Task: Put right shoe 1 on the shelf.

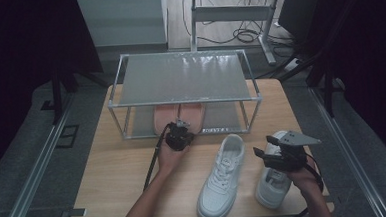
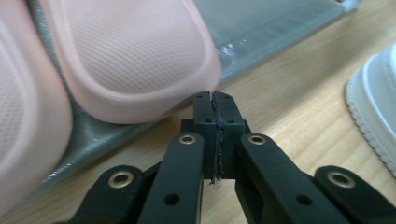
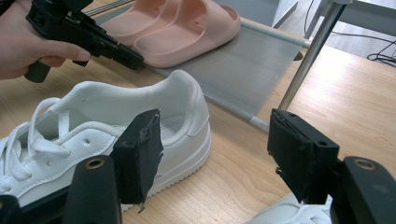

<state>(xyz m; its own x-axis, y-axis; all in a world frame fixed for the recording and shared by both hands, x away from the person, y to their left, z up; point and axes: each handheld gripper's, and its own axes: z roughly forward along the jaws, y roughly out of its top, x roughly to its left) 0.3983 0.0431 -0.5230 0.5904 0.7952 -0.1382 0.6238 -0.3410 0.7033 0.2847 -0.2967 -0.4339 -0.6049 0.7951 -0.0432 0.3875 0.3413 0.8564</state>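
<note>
Your left claw [image 1: 184,124] is clenched, its two black jaws pressed flat together with nothing between them. Its tip sits at the front edge of the rack's [image 1: 185,103] lower shelf [image 2: 275,32], right against the rounded end of a pink slide [image 2: 135,60]. A second pink slide [image 2: 28,121] lies just to the left of the first, on the same grey shelf. In the right claw view, your left hand [image 3: 28,42] grips this claw and its tip meets the near slide.

Your right claw [image 3: 215,154] is released, jaws spread wide and empty. Between and just beyond its jaws is the heel of a white sneaker [image 3: 116,121], laces toward the left, standing on the wooden surface [image 3: 355,102]. A second white sneaker [image 1: 274,177] lies directly beneath this claw, its edge peeking out at the bottom of the right claw view. In the high view, your right hand [image 1: 304,175] holds the claw over that sneaker, with the first sneaker just to the claw's left. The rack's upright post stands ahead of the right jaw.
</note>
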